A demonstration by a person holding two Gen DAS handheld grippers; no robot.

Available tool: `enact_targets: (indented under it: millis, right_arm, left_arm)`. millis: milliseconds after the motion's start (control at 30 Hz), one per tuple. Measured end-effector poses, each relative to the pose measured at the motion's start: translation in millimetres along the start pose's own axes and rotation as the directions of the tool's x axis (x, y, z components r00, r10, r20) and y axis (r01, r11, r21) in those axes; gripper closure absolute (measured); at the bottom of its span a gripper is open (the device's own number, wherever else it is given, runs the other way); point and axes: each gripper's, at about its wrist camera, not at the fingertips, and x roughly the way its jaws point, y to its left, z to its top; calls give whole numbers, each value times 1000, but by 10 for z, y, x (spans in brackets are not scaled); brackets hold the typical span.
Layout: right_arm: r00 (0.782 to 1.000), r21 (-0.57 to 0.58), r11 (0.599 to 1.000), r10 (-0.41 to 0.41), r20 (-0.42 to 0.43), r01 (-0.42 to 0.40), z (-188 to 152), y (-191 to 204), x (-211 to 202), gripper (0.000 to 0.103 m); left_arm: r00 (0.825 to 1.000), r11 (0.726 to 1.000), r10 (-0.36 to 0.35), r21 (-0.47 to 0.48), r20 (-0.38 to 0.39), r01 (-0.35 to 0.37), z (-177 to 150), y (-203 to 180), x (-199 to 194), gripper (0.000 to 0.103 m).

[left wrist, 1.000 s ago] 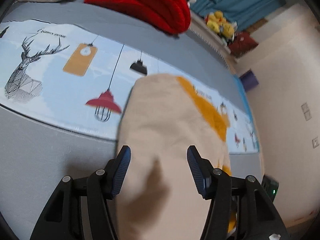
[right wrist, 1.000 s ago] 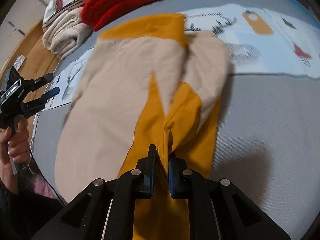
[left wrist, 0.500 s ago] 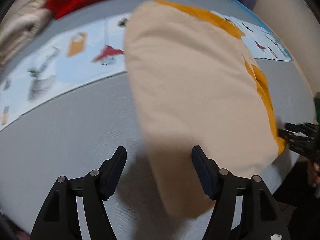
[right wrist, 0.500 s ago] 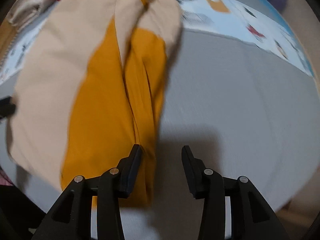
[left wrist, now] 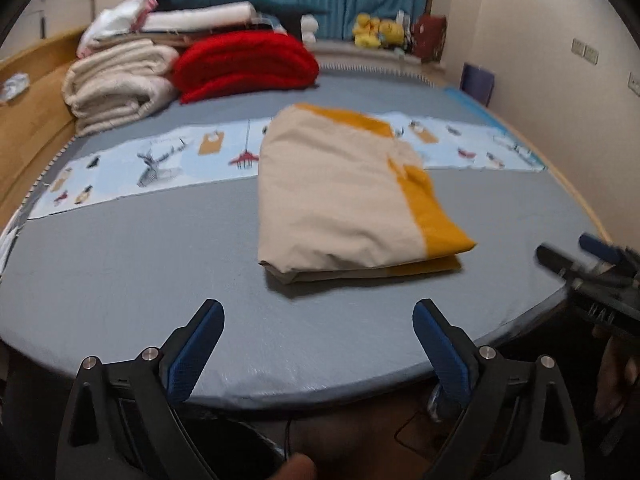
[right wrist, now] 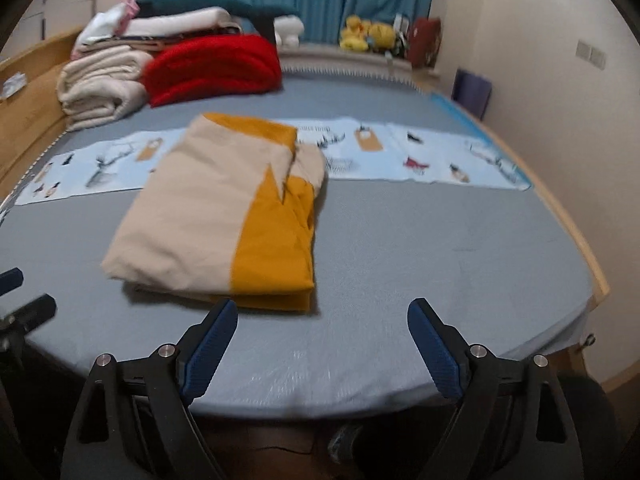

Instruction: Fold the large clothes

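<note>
1. Near the front edge of the bed point(left wrist: 120, 264), the garment point(left wrist: 340, 200) lies folded into a beige and mustard block, its far end lying over the printed strip point(left wrist: 160, 164).
2. Both tools hang clear of it. The left gripper point(left wrist: 318, 344) has just been opening and its jaws stand wide apart with nothing between them, only grey sheet below.
3. The right gripper point(right wrist: 322, 340) has likewise just been opening; its jaws are spread wide and empty, with the garment's near mustard corner just beyond the left jaw in its own view.
4. Judged from how the cloth lies, this fold looks done and released; whether another fold is wanted I cannot tell.
5. Risk: the top layers at the near edge sit slightly offset from the bottom one, and the mustard side shows loose creases. A pinch there that takes only the upper layer would peel the block open.
6. Risk: the block sits close to the bed's front edge, so a drag toward the person could pull it off the mattress.
7. Risk: carrying it to the stacked pile point(left wrist: 120, 76) by the red blanket point(left wrist: 244, 64) with one grip would probably let the free end sag and unfold.
8. Risk: both views are motion-blurred, so aiming at an edge now is uncertain.
</note>
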Motion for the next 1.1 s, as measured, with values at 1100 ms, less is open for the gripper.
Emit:
enact_targets:
  millis: [1100]
  right_arm:
    - [998,-6,998,56,18,-56,-157,338,-3,14]
  left_arm:
    - [1000,998,0,-60,22,2,-105,-203,117,1]
